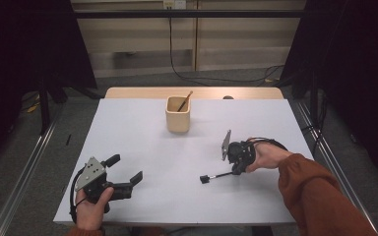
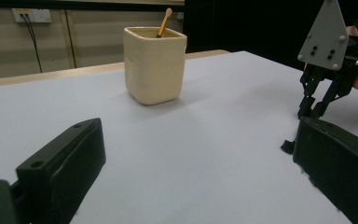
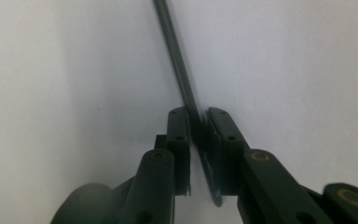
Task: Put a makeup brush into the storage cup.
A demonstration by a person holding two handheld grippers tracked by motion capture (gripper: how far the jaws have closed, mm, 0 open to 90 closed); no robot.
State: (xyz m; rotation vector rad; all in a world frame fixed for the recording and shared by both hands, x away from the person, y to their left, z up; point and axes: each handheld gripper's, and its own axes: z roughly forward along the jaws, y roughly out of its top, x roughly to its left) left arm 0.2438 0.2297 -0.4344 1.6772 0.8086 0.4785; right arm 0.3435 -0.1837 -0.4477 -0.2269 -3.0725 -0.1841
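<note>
Matt white tabletop (image 1: 142, 162); smooth glazed cream cup (image 1: 178, 120).

My left gripper (image 1: 126, 173) rests low at the near left, held in my left hand (image 1: 94, 204), jaws spread wide apart and pointing right and far. My right hand (image 1: 268, 155), forearm in a rust sleeve entering from the near right, holds my right gripper (image 3: 198, 122) tilted down and leftward, jaws closed tight on a thin dark rod.

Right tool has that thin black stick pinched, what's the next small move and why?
Probably lift the black stick off the table toward the cream cup: the right tool is shut on it, and the cup already holds one stick.
</note>
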